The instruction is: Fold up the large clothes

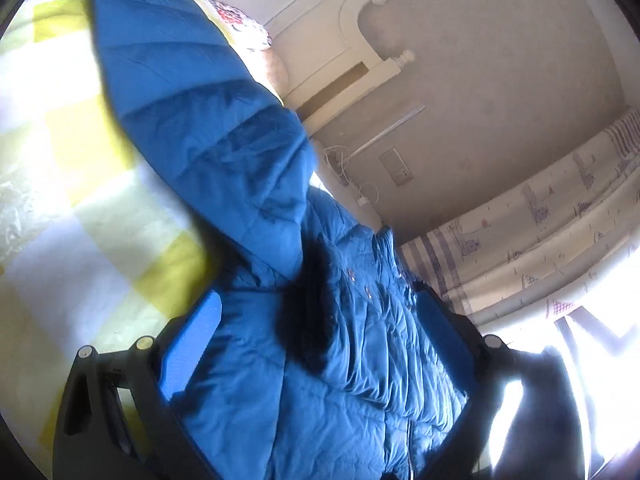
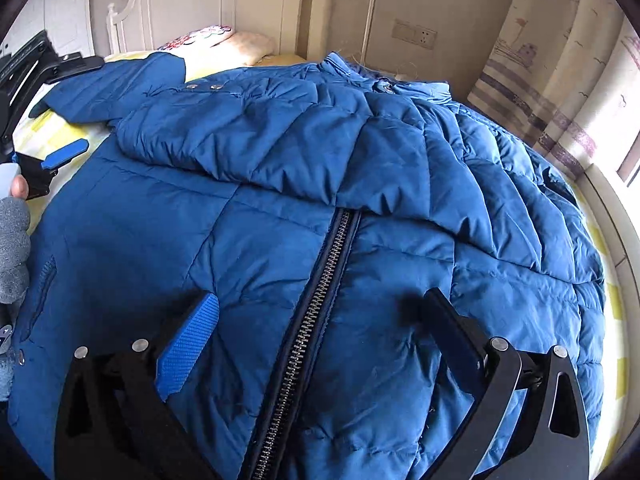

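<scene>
The blue padded jacket (image 2: 320, 184) lies spread on the bed (image 2: 612, 304), one sleeve (image 2: 248, 136) folded across its chest. Above its zipper (image 2: 308, 320), the right claw (image 2: 316, 316) stands wide apart, empty. The left claw (image 1: 320, 312) is apart too, jacket fabric between its fingers.

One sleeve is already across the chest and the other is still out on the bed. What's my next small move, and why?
Probably take the left gripper to the outstretched sleeve and bring it across the blue jacket. The folded sleeve already covers the top of the zipper, and the right gripper is open, holding nothing.
</scene>
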A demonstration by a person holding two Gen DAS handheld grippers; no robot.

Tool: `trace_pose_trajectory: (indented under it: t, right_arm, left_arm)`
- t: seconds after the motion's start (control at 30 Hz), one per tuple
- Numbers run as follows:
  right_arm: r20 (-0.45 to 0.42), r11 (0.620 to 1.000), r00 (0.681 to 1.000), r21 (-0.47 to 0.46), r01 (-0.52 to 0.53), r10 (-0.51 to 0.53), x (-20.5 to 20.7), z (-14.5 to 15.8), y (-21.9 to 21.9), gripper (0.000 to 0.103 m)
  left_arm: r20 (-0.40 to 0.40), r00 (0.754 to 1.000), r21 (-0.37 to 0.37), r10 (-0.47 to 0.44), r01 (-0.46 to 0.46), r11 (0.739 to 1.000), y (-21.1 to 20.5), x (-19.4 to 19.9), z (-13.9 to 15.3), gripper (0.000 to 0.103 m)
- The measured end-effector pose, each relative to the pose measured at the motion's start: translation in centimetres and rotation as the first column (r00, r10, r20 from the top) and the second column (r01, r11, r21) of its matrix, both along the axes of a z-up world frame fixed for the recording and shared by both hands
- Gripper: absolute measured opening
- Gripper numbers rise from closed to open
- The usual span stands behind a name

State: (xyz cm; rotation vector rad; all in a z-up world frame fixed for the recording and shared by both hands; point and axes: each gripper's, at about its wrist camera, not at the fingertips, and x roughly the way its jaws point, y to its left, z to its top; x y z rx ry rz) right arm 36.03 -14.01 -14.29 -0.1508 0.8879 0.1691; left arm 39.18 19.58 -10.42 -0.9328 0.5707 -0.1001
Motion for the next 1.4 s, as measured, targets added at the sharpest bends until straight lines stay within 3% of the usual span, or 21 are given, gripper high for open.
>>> trace_pose_trajectory:
  t: [0.07,0.2,0.43,0.47,0.5,0.57,0.6,0.63,0.73,0.8,0.87,0.9,1.0,1.1,1.13,1.2,1.23,1.27,1.3,1.37,1.4]
  right_arm:
    - [-0.021,0.998,1.0,0.065,0.023,-0.022,0.5,-0.2,-1.1,0.098]
    - [-0.009,0.999,1.0,0.046,0.019,-0.018,0.3,-0.2,-0.7,0.098]
    - [-0.005,0.998,1.0,0.057,0.018,-0.017,0.2,-0.1,-0.8,0.098]
    - [-0.005,0.998,1.0,0.058,0.017,-0.017,0.2,-0.1,-0.8,0.098]
    - [-0.004,0.998,1.0,0.059,0.017,-0.017,0.2,-0.1,-0.8,0.098]
    - [0.005,0.997,1.0,0.072,0.016,-0.016,0.1,0.0,-1.0,0.097]
    - [0.012,0.996,1.0,0.084,0.015,-0.016,0.0,0.2,-1.2,0.097]
    - [0.02,0.995,1.0,0.103,0.017,-0.02,-0.1,0.3,-1.5,0.097]
    - [0.088,0.974,0.992,0.213,0.075,-0.095,-1.0,1.4,-3.7,0.096]
    - [0.12,0.938,0.979,0.327,0.117,-0.164,-1.6,1.9,-5.9,0.096]
    - [0.125,0.89,0.963,0.426,0.165,-0.238,-2.1,1.9,-8.0,0.096]
    - [0.126,0.868,0.956,0.463,0.18,-0.266,-2.3,1.9,-8.8,0.096]
    - [0.155,0.833,0.938,0.521,0.189,-0.309,-3.0,2.3,-10.0,0.096]
    - [0.199,0.82,0.925,0.546,0.169,-0.323,-3.9,2.8,-10.4,0.096]
    - [0.205,0.814,0.922,0.556,0.165,-0.328,-4.2,2.8,-10.7,0.096]
    - [0.202,0.802,0.919,0.574,0.168,-0.337,-4.2,2.8,-11.1,0.096]
    - [0.197,0.797,0.92,0.58,0.168,-0.338,-4.2,2.7,-11.3,0.096]
    - [0.195,0.795,0.921,0.584,0.168,-0.338,-4.2,2.7,-11.4,0.096]
    - [0.194,0.794,0.921,0.584,0.168,-0.337,-4.3,2.6,-11.2,0.096]
    - [0.2,0.794,0.922,0.586,0.159,-0.332,-4.4,2.7,-11.2,0.096]
    - [0.2,0.794,0.922,0.587,0.158,-0.332,-4.4,2.7,-11.2,0.096]
  left_arm:
    - [0.001,0.994,-0.05,0.112,-0.112,0.992,4.3,-0.5,0.2,0.097]
    - [-0.027,0.955,-0.019,0.294,-0.295,0.955,13.6,0.1,1.0,0.097]
    - [-0.138,0.92,-0.088,0.368,-0.381,0.92,24.5,4.9,1.5,0.094]
    - [-0.155,0.907,-0.109,0.392,-0.41,0.906,25.7,5.1,1.3,0.081]
    - [-0.169,0.9,-0.139,0.402,-0.426,0.894,26.6,5.2,0.9,0.05]
    - [-0.186,0.909,-0.237,0.373,-0.41,0.881,27.9,5.6,-0.1,0.009]
    - [-0.171,0.903,-0.225,0.394,-0.425,0.877,27.8,5.3,0.4,0.007]
    - [-0.127,0.902,-0.163,0.412,-0.429,0.889,27.0,5.0,1.7,0.006]
    - [0.018,0.928,0.12,0.372,-0.371,0.921,20.7,5.2,7.4,0.005]
    - [0.117,0.955,0.29,0.274,-0.296,0.91,14.4,5.7,11.1,0.005]
    - [0.19,0.977,0.47,0.098,-0.178,0.864,6.2,6.6,13.9,0.005]
    - [0.199,0.98,0.561,-0.008,-0.107,0.821,1.5,7.1,14.7,0.006]
    - [0.132,0.955,0.778,-0.266,0.066,0.625,-12.1,7.2,13.4,0.01]
    - [-0.044,0.89,0.845,-0.454,0.276,0.458,-22.4,6.7,7.9,0.019]
    - [-0.116,0.858,0.838,-0.5,0.355,0.415,-24.9,6.5,5.5,0.024]
    - [-0.256,0.791,0.789,-0.556,0.503,0.353,-28.5,6.6,1.0,0.047]
    - [-0.291,0.782,0.78,-0.551,0.527,0.337,-29.0,6.3,-1.3,0.053]
    - [-0.302,0.794,0.803,-0.528,0.51,0.308,-29.4,6.1,-2.1,0.057]
    - [-0.294,0.797,0.8,-0.527,0.507,0.32,-29.1,5.8,-2.2,0.062]
    - [-0.28,0.782,0.734,-0.557,0.548,0.402,-27.6,6.1,-1.8,0.07]
    - [-0.276,0.776,0.708,-0.568,0.563,0.425,-26.8,6.0,-1.6,0.07]
